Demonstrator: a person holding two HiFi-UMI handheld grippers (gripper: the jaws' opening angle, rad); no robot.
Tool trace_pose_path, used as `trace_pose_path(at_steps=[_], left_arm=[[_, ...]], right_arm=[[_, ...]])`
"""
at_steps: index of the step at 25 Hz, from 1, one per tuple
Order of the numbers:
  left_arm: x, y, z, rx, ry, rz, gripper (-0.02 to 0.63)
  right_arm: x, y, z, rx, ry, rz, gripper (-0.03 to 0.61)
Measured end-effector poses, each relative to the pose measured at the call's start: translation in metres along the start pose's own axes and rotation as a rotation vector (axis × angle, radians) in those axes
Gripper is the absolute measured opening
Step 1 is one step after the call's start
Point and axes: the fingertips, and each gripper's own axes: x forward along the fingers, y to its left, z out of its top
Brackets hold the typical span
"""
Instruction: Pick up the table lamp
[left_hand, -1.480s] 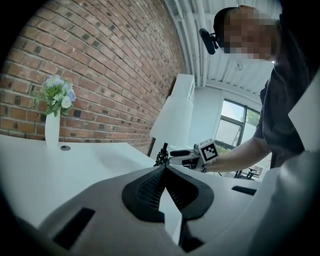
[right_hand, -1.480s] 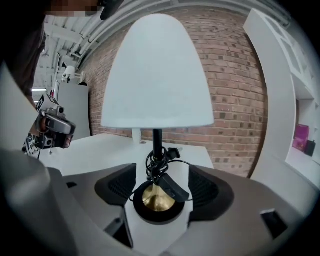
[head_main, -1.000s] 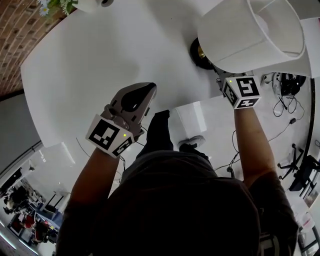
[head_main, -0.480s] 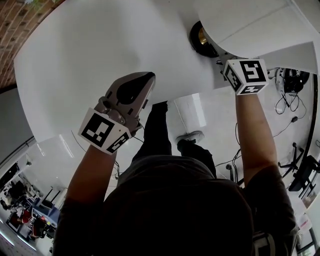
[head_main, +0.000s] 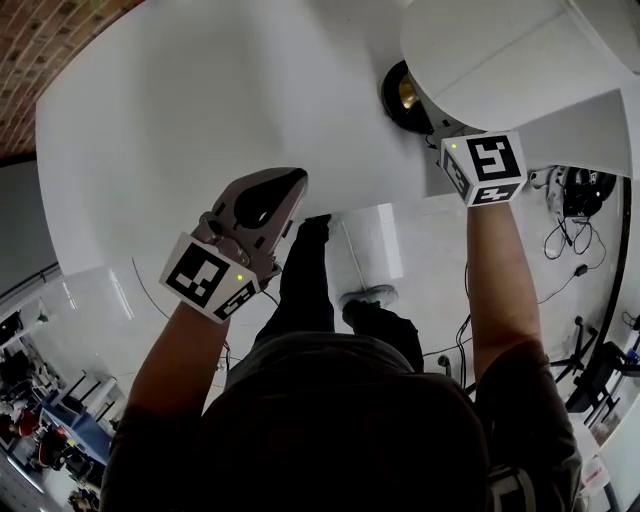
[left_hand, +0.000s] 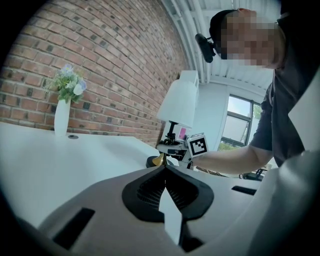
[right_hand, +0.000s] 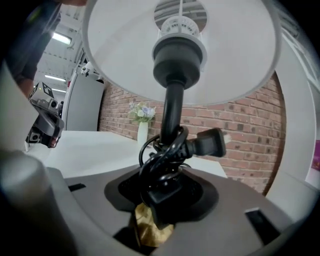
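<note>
**Right gripper closing on the table lamp**

Head view: the lamp is standing at the far right of the white table. Its pale shade is spreading over the dark round base. The right gripper is reaching in under the shade, with only its marker cube showing clearly. The left gripper is hovering over bare tabletop, well apart from the lamp.

Left gripper view: the jaws are meeting at their tips with nothing between them. The lamp is standing upright ahead and slightly right, with the right gripper already at its foot.

Right gripper view: the black stem is rising straight up from between the jaws, so its long axis is standing vertical, across the near-level gripper. The jaws have just been closing, and the pads appear to be pressing on the stem where the cord is wound around it. The plug is sticking out to the right. A brass-coloured part is showing just below the grip. The lift likely falls to the right hand, straight up along the stem.
</note>
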Motion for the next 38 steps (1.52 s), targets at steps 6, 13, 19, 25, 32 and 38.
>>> trace_pose_path(at_steps=[6, 13, 19, 25, 32, 38], left_arm=[[0.005, -0.007, 0.011, 0.007, -0.008, 0.012, 0.003], [0.009, -0.014, 0.026, 0.017, -0.022, 0.015, 0.003], [0.012, -0.008, 0.053, 0.035, -0.046, 0.002, 0.003], [0.014, -0.002, 0.089, 0.054, -0.071, -0.005, 0.003], [0.007, 0.015, 0.147, 0.066, -0.106, -0.002, 0.003], [0.0, 0.025, 0.203, 0.082, -0.146, -0.02, 0.003]], right_arm=[[0.002, 0.0, 0.011, -0.003, 0.016, 0.04, 0.117], [0.002, -0.007, 0.02, 0.029, 0.041, 0.049, 0.104], [0.005, -0.016, 0.042, -0.004, 0.069, 0.055, 0.103], [0.006, -0.025, 0.078, -0.014, 0.081, 0.069, 0.101], [0.01, -0.033, 0.134, -0.022, 0.097, 0.074, 0.101], [0.014, -0.041, 0.188, -0.033, 0.111, 0.074, 0.101]])
